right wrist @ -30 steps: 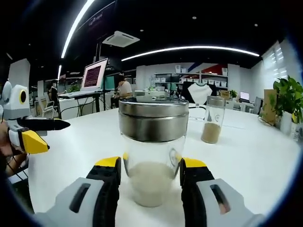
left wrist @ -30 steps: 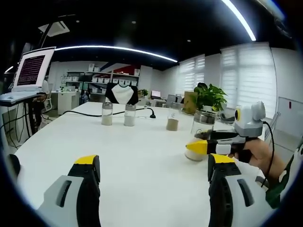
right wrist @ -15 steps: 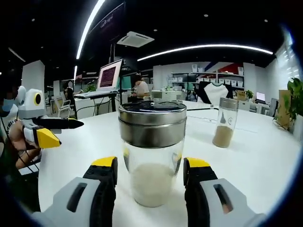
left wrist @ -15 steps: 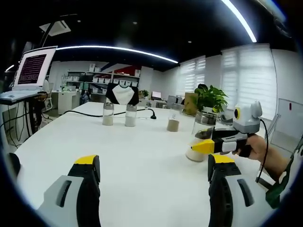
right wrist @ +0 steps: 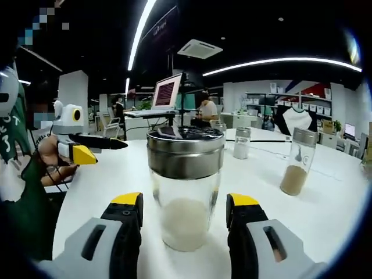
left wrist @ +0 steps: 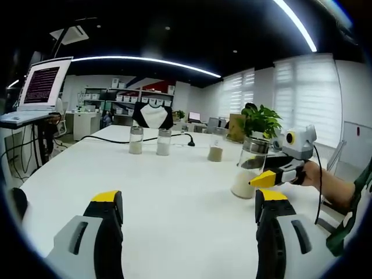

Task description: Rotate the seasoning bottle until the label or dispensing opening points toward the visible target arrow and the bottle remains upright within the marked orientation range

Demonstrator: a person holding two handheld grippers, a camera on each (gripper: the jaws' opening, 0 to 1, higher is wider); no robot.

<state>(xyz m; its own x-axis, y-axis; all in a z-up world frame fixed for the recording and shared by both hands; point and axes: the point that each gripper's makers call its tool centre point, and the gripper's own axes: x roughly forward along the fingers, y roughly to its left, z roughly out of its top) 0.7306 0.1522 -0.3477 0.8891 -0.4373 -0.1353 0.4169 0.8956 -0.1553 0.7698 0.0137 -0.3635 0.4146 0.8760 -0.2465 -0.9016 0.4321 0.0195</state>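
The bottle, a clear glass jar with a metal lid and pale powder at the bottom, stands upright on the white table. The right gripper has its jaws on either side of the bottle, close to the glass; contact cannot be confirmed. In the left gripper view the same bottle stands at the right side of the table, with the right gripper around it, held by a hand. The left gripper hovers above bare tabletop with jaws wide apart, holding nothing. Three more jars stand farther back. A plant and a laptop sit beyond.
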